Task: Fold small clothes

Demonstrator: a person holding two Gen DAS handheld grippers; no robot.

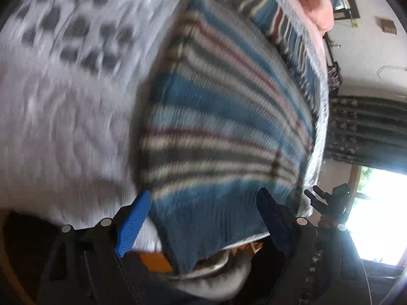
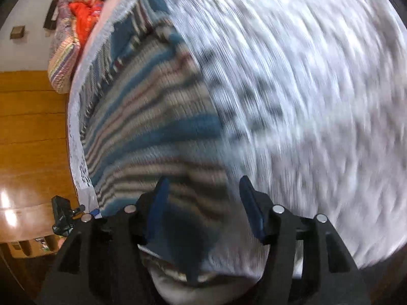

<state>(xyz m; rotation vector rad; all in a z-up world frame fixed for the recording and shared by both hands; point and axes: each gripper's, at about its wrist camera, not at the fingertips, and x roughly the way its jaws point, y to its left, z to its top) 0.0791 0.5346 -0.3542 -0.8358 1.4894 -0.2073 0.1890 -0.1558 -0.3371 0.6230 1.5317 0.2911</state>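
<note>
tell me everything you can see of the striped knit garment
The striped garment looks like soft knit, banded in blue, white, grey and thin red. It lies spread on a white, dark-spotted cover, blurred by motion. Its near blue edge sits between the open fingers of the left gripper and the right gripper; a grasp isn't evident.

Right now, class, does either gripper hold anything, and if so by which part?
Nothing is held. The left gripper and right gripper are both open, each straddling the near edge of the striped garment on the white cloth.
</note>
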